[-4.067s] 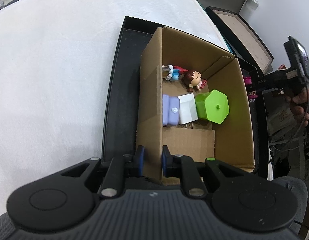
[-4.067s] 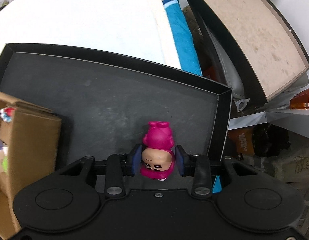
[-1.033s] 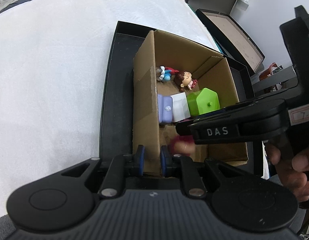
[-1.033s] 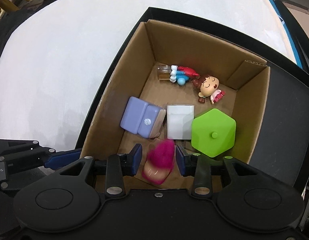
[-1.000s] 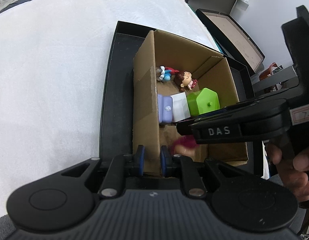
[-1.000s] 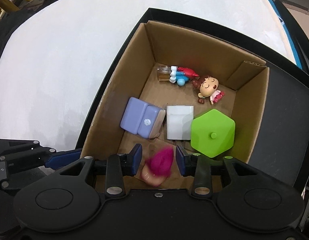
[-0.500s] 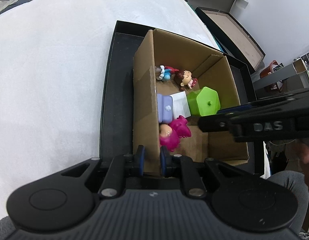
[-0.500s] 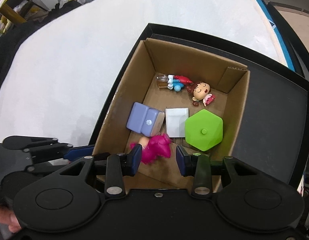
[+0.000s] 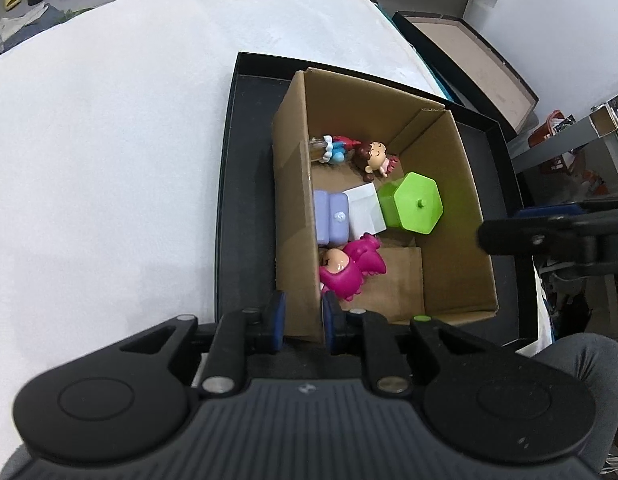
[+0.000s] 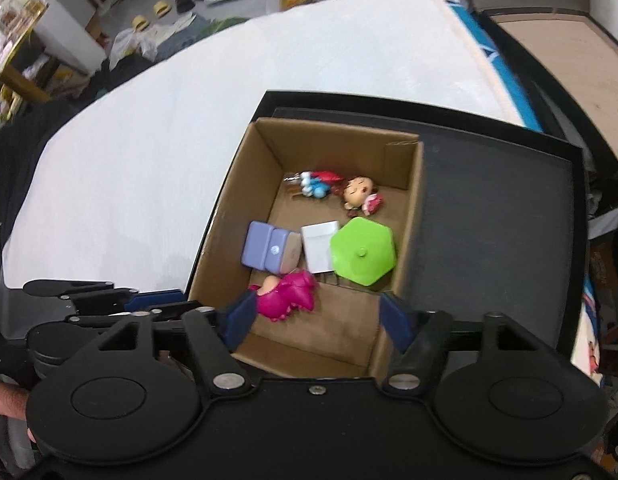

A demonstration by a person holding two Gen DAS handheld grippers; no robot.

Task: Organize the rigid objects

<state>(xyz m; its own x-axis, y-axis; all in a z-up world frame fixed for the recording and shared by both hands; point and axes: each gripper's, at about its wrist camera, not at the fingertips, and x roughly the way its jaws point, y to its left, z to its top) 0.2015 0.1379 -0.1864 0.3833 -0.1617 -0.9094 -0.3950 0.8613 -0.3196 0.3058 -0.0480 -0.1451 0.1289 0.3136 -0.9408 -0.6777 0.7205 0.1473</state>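
Observation:
An open cardboard box (image 9: 453, 216) (image 10: 229, 224) stands in a black tray (image 9: 245, 184) (image 10: 489, 216). Inside lie a pink toy figure (image 9: 349, 266) (image 10: 287, 294), a green hexagonal container (image 9: 415, 208) (image 10: 363, 256), a white block (image 9: 365, 212) (image 10: 319, 246), a purple case (image 9: 331, 216) (image 10: 267, 250), a brown-haired doll (image 9: 373, 154) (image 10: 361, 194) and a red-blue figure (image 9: 335, 148) (image 10: 317, 184). My left gripper (image 9: 303, 320) is shut on the box's near left wall. My right gripper (image 10: 315, 318) is open and empty above the box's near edge; it shows at the right of the left wrist view (image 9: 549, 232).
The tray lies on a white padded surface (image 9: 109, 140) (image 10: 189, 128). A second dark tray with a tan floor (image 9: 473, 68) (image 10: 569, 60) lies beyond at the right. Clutter on the floor lies at the far back.
My right gripper let go of the pink toy, which dropped onto the box floor near the purple case. The right gripper opened wide and rose up and back. The left gripper kept its hold.

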